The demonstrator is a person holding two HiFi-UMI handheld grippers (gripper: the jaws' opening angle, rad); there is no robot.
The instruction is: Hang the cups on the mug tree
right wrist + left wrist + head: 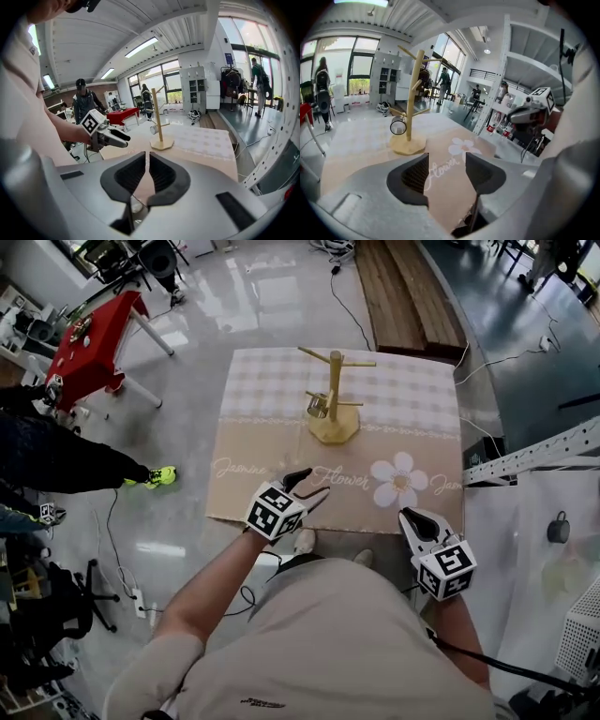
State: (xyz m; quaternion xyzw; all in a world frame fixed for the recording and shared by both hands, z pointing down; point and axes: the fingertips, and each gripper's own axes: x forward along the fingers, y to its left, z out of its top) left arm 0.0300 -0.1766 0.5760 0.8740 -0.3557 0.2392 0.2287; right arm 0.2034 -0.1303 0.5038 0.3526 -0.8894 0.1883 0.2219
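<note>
Grey jaws on the left tongs point(446, 165) stand wide apart with only the printed cloth point(454, 187) showing between them. They hold nothing and hang over the near edge of the table point(281, 399). The right tongs point(146, 159) are all but closed, just a slit of cloth visible between the pads, and they too are empty, low at the person's right side.

Further out, well clear of both, the tree point(334, 390) stands upright in the middle of the cloth. One glass cup point(317, 410) already hangs from a low peg on its left, close to the base. The other pegs look bare. I see no second cup on the cloth; a dark mug point(559, 526) sits on the white bench off to the right, and whether it belongs to the job I can't tell.

From where I stand, the risk is the tree itself. It looks light on a small base, so a careless nudge from the wide left jaws, or a cup pushed onto a peg at an angle, could rock it and shake the glass off. Glass is also slick between hard pads, so a shallow pinch on the rim might let a cup slip and break.
</note>
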